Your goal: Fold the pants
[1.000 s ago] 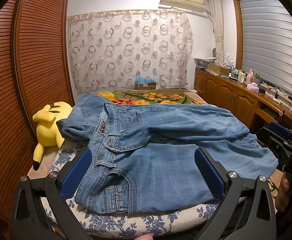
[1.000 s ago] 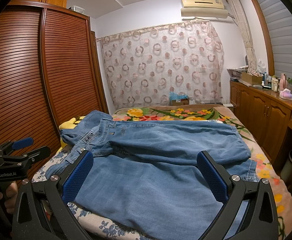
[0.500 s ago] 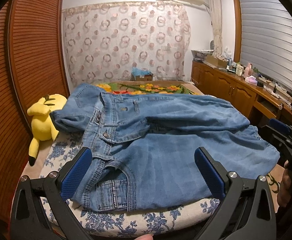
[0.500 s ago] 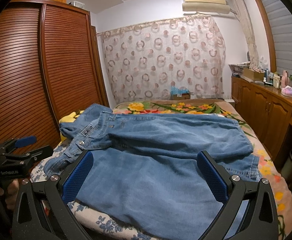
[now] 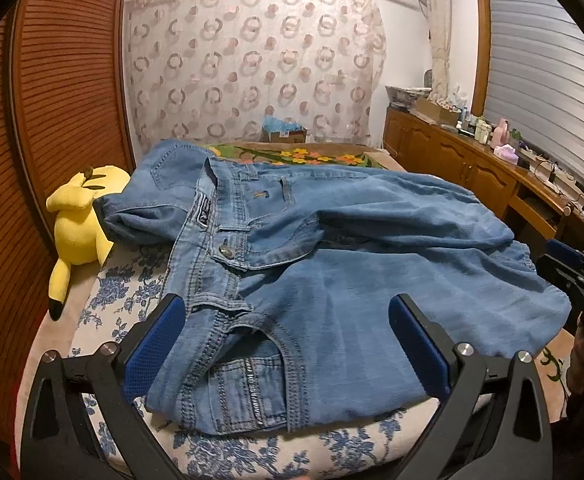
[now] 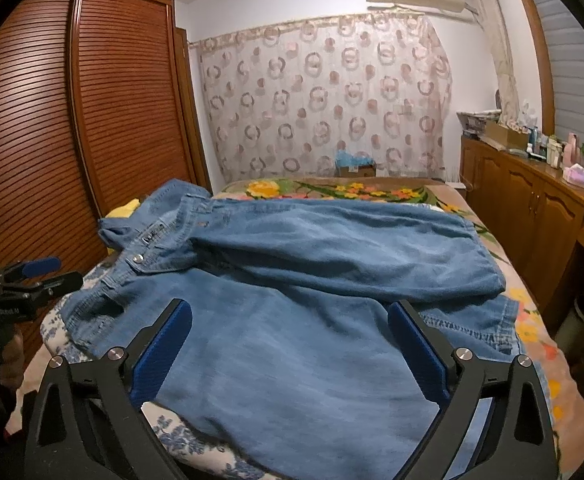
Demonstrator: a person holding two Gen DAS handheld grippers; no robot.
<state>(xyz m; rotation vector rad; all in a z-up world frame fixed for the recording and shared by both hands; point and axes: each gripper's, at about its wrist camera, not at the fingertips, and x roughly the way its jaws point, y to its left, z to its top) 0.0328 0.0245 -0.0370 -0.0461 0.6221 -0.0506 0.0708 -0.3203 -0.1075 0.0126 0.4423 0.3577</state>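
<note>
Light blue jeans (image 5: 331, 264) lie spread across the bed, waistband to the left, legs running right, the far leg lying over the near one. My left gripper (image 5: 288, 344) is open and empty, just above the near waistband and back pocket (image 5: 248, 392). My right gripper (image 6: 290, 350) is open and empty above the near leg (image 6: 292, 360) of the jeans. The right gripper also shows at the right edge of the left wrist view (image 5: 579, 276); the left gripper shows at the left edge of the right wrist view (image 6: 28, 280).
The bed (image 5: 124, 280) has a blue floral sheet and a flowered blanket (image 6: 331, 190) at the far end. A yellow plush toy (image 5: 80, 224) lies at its left edge beside the slatted wardrobe (image 6: 92, 120). Wooden cabinets (image 6: 531, 216) with bottles line the right wall.
Both grippers have moved forward and down toward the jeans, which now look larger and closer. The jeans have not moved. Both grippers stay open.
</note>
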